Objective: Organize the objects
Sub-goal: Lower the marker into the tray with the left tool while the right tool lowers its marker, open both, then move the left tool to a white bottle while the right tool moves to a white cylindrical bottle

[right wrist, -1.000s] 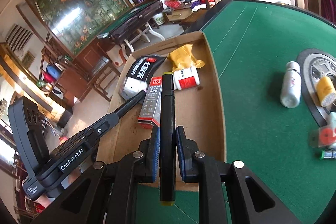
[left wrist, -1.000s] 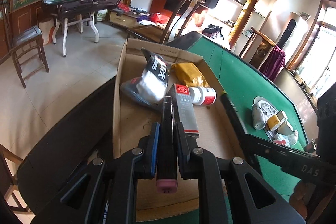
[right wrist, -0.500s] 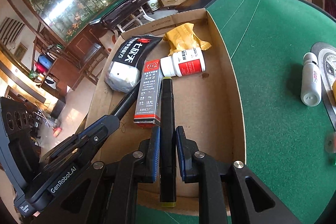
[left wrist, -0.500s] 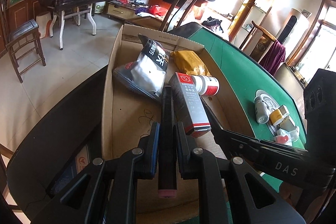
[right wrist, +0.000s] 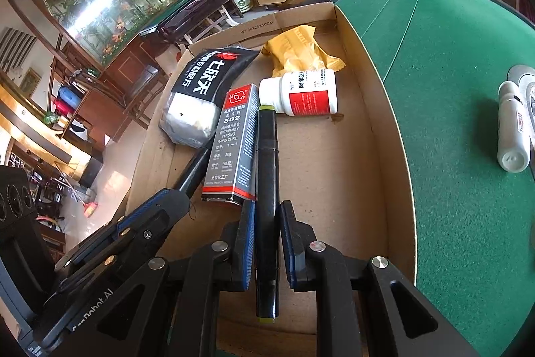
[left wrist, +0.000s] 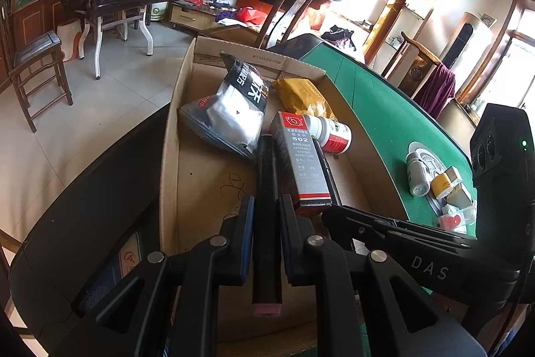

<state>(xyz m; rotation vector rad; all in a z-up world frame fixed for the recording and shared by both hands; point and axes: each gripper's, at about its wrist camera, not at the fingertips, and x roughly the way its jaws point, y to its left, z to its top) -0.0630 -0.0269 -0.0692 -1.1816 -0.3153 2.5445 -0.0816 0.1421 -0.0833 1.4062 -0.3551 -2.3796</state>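
Your left gripper (left wrist: pixel 264 216) and right gripper (right wrist: pixel 265 219) each clamp a marker — glue box (right wrist: pixel 234 143) between them, bottle (right wrist: pixel 301 92) ahead.

Left gripper (left wrist: pixel 265 216) is clamped on a black marker with a pink end cap (left wrist: pixel 266 223), held over the cardboard box (left wrist: pixel 170 136). In the box: grey 502 glue carton (left wrist: pixel 299 159), white pill bottle with red label (left wrist: pixel 331 132), black-and-white pouch (left wrist: pixel 234 109), yellow packet (left wrist: pixel 301 92). Right gripper (left wrist: pixel 334 209) pokes in just beside the carton.
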